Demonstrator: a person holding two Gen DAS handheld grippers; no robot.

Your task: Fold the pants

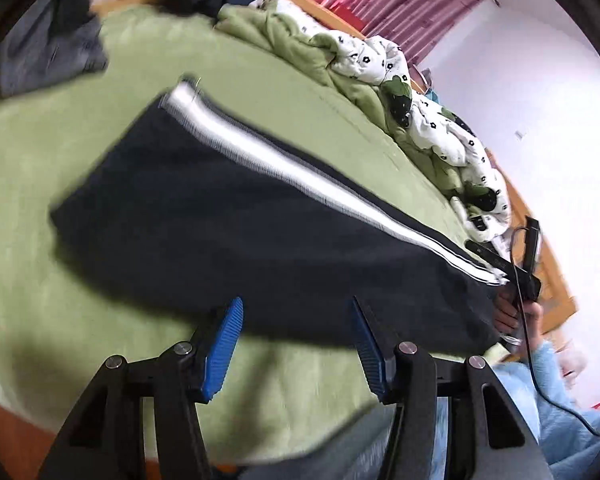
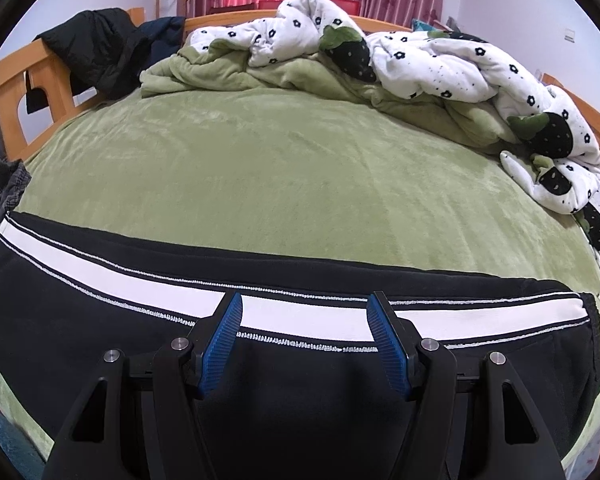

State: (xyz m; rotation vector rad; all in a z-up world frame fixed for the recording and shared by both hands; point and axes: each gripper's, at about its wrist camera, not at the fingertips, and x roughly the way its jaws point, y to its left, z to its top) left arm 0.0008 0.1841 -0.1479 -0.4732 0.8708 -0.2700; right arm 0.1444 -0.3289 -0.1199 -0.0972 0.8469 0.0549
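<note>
Blue-padded fingers of both tools stand wide apart, holding nothing. Beyond them spreads the bed (image 2: 284, 168) with its green cover. On its near edge lie the pants (image 2: 100, 320), dark with a white side stripe, stretched flat. A rumpled quilt (image 2: 440, 64) is heaped along the far side. The right gripper (image 2: 305, 312) hovers over the stripe; the left gripper (image 1: 298, 316) hangs just off the pants' near edge.

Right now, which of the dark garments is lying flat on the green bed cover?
The striped pants: dark with a white side stripe. The black jacket hangs over the bed frame.
</note>
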